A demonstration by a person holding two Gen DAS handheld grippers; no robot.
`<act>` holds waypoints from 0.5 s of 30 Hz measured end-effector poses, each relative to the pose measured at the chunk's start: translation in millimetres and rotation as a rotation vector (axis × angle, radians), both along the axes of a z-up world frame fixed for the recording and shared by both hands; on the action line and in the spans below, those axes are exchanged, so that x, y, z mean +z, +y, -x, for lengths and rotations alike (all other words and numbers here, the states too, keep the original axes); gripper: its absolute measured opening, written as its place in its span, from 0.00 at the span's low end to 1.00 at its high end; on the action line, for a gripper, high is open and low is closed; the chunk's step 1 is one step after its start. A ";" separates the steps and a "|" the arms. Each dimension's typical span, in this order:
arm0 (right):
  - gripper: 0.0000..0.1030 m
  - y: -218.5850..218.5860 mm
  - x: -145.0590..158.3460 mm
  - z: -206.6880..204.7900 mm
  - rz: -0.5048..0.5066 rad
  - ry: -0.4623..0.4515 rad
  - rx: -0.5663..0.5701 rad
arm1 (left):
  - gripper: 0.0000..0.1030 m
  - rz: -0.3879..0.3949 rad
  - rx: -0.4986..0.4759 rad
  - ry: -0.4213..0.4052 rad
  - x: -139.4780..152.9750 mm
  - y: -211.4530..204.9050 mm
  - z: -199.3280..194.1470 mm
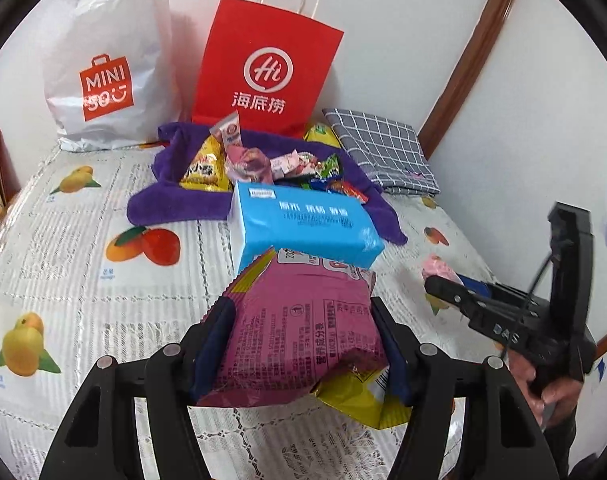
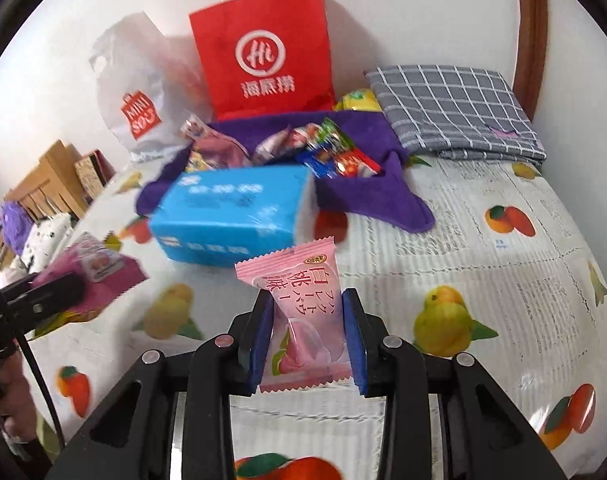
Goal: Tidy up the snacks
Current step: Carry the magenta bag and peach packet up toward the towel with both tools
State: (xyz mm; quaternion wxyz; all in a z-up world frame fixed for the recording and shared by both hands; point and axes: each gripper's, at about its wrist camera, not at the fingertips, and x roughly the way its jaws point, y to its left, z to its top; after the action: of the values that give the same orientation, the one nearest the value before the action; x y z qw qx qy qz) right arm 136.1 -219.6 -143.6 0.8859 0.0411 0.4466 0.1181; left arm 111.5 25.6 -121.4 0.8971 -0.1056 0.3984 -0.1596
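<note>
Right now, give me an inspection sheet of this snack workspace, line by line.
Surface: fruit-print cloth covers it.
Job's things: loose snacks piled on purple towel; blue box in front of the pile.
Clutter: red paper bag, white Miniso bag, folded grey checked cloth.
Grippers: left tongs shut on magenta snack bag; right tongs shut on pink peach packet.
Cables: black cable by the person's left hand.
Surroundings: white wall, wooden trim.

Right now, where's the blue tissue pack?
In the left wrist view the blue tissue pack lies mid-table, at the purple towel's near edge, beyond the held magenta bag.
</note>
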 end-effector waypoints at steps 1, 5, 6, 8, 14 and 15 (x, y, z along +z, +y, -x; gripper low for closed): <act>0.33 2.0 3.9 0.8 -0.004 -0.003 -0.001 | 0.63 -0.005 0.002 -0.005 3.6 -0.3 -0.9; 0.33 7.2 17.9 2.2 -0.031 -0.008 0.003 | 0.63 -0.008 0.007 -0.020 17.1 -0.2 -5.5; 0.33 8.4 20.2 1.9 -0.034 -0.009 0.006 | 0.63 -0.007 0.009 -0.026 20.1 0.4 -5.7; 0.33 11.0 24.0 -0.2 -0.033 -0.003 0.010 | 0.63 -0.005 0.017 -0.044 28.4 2.6 -6.9; 0.33 12.9 37.1 -4.3 -0.054 -0.023 0.008 | 0.63 -0.004 0.019 -0.040 37.1 2.1 -14.0; 0.33 12.9 37.8 -5.6 -0.059 -0.020 0.005 | 0.63 -0.004 0.017 -0.042 37.5 2.2 -14.4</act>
State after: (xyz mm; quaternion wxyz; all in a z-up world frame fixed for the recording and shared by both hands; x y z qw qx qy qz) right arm 141.7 -206.7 -105.8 0.8885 0.0648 0.4341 0.1337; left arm 125.9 27.8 -83.9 0.9067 -0.1038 0.3789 -0.1533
